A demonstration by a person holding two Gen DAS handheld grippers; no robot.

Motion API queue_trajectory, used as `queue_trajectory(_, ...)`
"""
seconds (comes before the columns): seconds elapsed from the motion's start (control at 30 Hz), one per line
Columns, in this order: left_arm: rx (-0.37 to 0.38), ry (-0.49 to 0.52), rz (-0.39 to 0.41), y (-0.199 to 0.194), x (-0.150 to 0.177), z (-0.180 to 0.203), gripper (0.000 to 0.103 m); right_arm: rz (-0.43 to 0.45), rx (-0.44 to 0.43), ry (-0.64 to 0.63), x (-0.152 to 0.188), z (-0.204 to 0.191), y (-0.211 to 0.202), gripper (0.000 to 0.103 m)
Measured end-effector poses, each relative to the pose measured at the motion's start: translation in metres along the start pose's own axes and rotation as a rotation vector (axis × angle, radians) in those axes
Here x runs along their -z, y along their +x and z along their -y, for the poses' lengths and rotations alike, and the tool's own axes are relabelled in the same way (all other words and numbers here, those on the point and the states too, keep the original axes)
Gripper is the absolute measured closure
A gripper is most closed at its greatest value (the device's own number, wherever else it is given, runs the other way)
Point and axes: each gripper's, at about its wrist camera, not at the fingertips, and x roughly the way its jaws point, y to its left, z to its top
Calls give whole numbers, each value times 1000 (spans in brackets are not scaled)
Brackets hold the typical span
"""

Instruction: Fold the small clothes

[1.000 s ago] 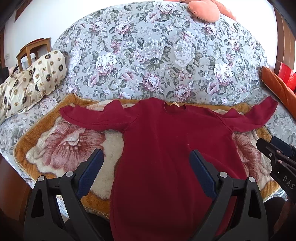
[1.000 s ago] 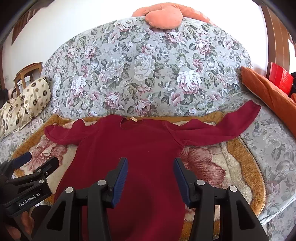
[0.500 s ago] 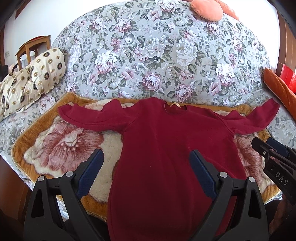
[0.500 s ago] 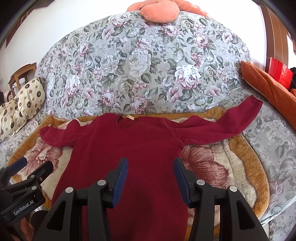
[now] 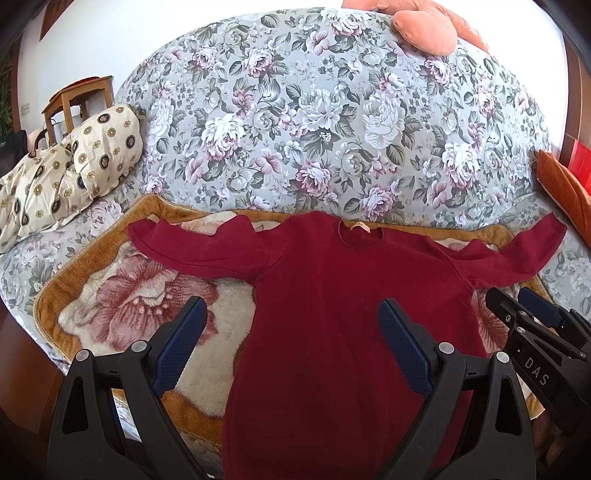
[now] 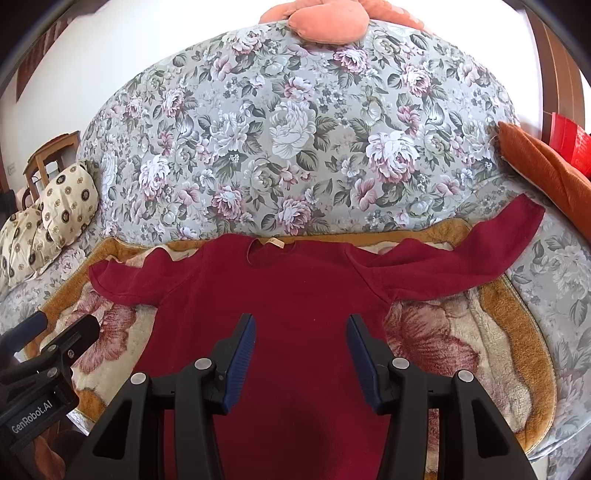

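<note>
A dark red long-sleeved garment (image 5: 332, 295) lies flat on a plush flowered blanket (image 5: 122, 306), collar toward the sofa back, both sleeves spread sideways. It also shows in the right wrist view (image 6: 295, 295). My left gripper (image 5: 291, 314) is open and empty, held above the garment's left side and the blanket. My right gripper (image 6: 301, 328) is open and empty above the middle of the garment's body. The right gripper also shows at the right edge of the left wrist view (image 5: 517, 306). The left gripper shows at the left edge of the right wrist view (image 6: 55, 332).
The blanket (image 6: 498, 332) covers the seat of a floral sofa (image 5: 314, 110). A cream patterned pillow (image 5: 74, 166) lies at the left, an orange cushion (image 6: 546, 170) at the right, a peach plush (image 6: 325, 18) on the sofa back. A wooden chair (image 5: 77, 96) stands behind left.
Both grippers have moved a little to the left and forward over the garment. The jaws stay open. The garment has not moved.
</note>
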Motion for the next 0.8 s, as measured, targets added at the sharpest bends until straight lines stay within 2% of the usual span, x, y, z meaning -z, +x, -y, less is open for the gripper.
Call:
queue_trajectory(0.17, 28, 4, -9, 22, 1, 3, 9, -24, 20, 1, -2, 3, 18, 54)
queue_trajectory(0.47, 69, -14, -75, 77, 0, 7, 9, -57, 76, 6, -2, 7, 48, 54)
queue_trajectory(0.8, 57, 37, -81, 117, -7, 11, 9, -86, 91, 20, -5, 9, 77, 54)
